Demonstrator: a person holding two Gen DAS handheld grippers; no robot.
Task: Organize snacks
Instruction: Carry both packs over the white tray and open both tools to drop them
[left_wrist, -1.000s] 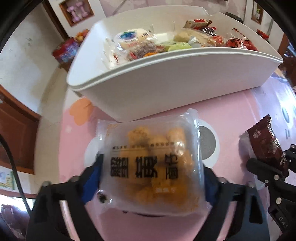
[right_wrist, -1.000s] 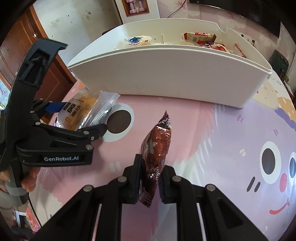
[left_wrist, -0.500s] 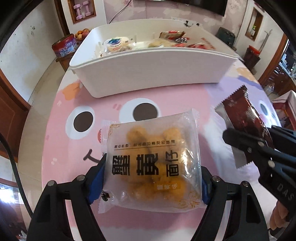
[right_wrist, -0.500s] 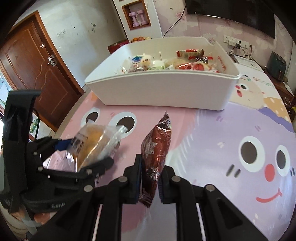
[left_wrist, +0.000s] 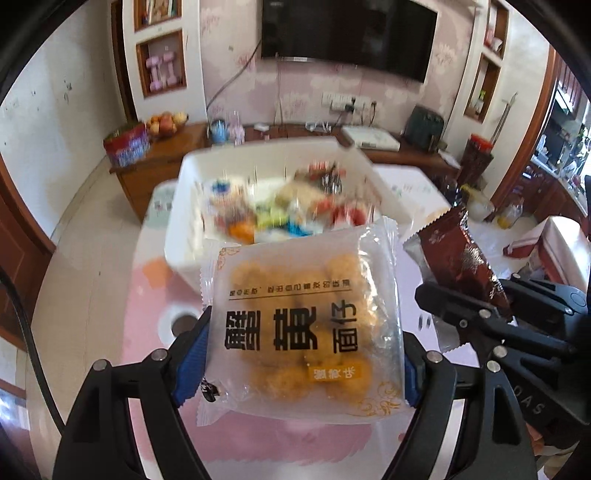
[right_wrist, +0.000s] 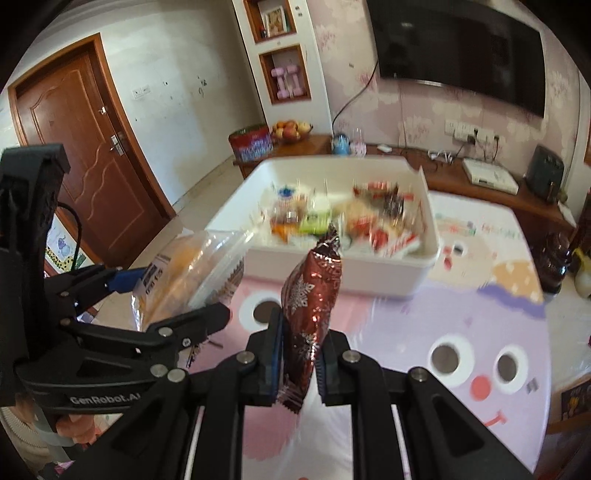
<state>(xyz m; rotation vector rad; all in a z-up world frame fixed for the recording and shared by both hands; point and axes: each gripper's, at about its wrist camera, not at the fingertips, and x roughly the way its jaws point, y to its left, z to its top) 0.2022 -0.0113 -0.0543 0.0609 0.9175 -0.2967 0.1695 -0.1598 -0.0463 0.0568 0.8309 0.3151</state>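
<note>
A clear packet of yellow fried snacks with black lettering sits between the blue pads of my left gripper; the pads press its side edges while the jaws open slightly. The same packet shows at the left of the right wrist view. My right gripper is shut on a dark red foil packet with snowflakes, held upright; this packet is also at the right of the left wrist view. Both hang above the table, in front of a white bin filled with several wrapped snacks, blurred.
The table carries a pink and purple cartoon mat. Behind the bin stands a wooden sideboard with a fruit bowl and a red tin. A brown door is on the left, a wall TV above.
Both grippers have risen with their packets. The bin now lies lower and farther off, and its inside shows from above. More of the room's back wall is in view.
</note>
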